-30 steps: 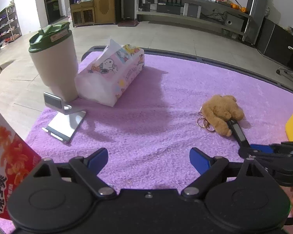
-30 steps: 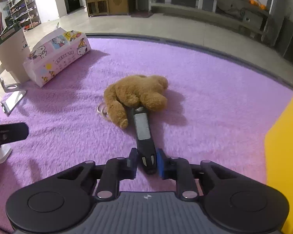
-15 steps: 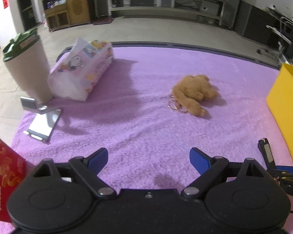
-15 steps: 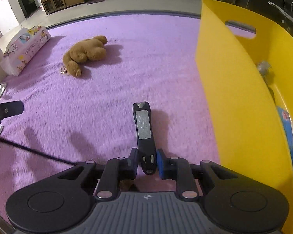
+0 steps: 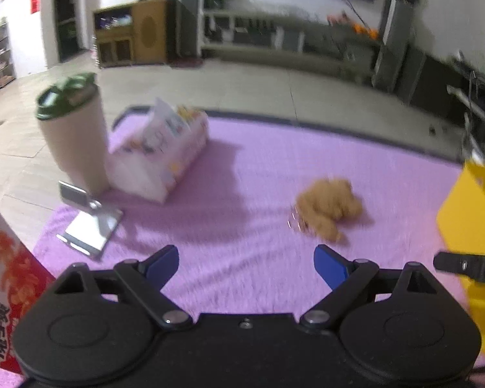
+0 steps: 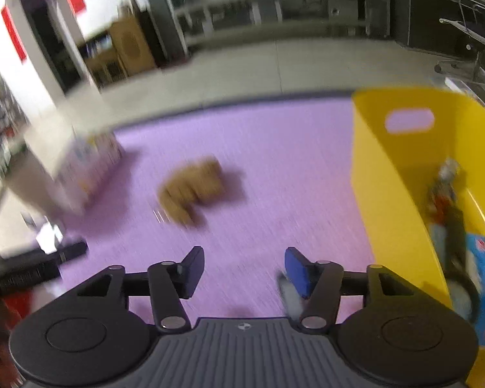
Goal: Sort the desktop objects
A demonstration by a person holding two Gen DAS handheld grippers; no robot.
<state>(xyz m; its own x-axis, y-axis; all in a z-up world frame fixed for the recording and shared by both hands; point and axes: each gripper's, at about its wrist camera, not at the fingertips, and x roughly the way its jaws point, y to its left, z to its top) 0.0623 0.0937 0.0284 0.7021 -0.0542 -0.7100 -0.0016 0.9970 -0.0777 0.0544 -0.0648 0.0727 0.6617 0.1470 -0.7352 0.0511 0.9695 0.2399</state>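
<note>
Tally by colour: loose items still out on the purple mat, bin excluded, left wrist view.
Brown: 1, the fuzzy brown plush bear keychain
Beige: 1, the beige tumbler with a green lid
White and pink: 1, the cartoon-printed soft tissue pack
Silver: 1, the folding metal phone stand
Red: 1, the red and white snack box, partly off-frame
Total: 5

Two low wrist views, both facing plush bear (image 5: 328, 208) on purple mat (image 6: 274, 148).
</note>
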